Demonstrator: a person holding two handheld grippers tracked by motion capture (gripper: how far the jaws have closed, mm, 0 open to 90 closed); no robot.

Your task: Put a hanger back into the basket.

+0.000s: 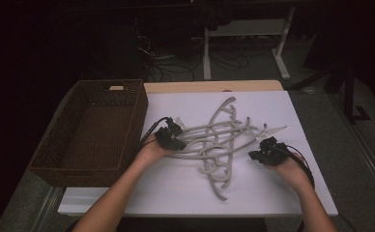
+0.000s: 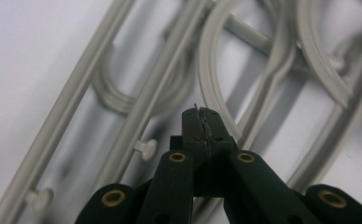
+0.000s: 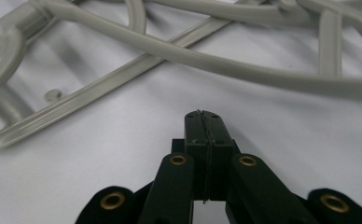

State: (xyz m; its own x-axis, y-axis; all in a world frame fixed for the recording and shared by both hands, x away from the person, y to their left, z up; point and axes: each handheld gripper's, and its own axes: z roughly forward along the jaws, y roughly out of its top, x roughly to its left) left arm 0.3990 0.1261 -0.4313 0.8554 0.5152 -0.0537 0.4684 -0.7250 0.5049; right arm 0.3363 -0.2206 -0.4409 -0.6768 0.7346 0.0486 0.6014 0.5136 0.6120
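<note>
A tangled pile of grey plastic clothes hangers lies on the white table top. My left gripper rests at the pile's left edge, shut and empty; in the left gripper view its tips sit just over the grey hanger bars. At the pile's right edge my right gripper is also shut with nothing in it. Its closed tips hover over bare white surface a little short of a curved hanger arm.
A dark woven basket stands empty at the table's left, right beside my left hand. Beyond the table's far wooden edge are white desk legs and floor cables in the dark.
</note>
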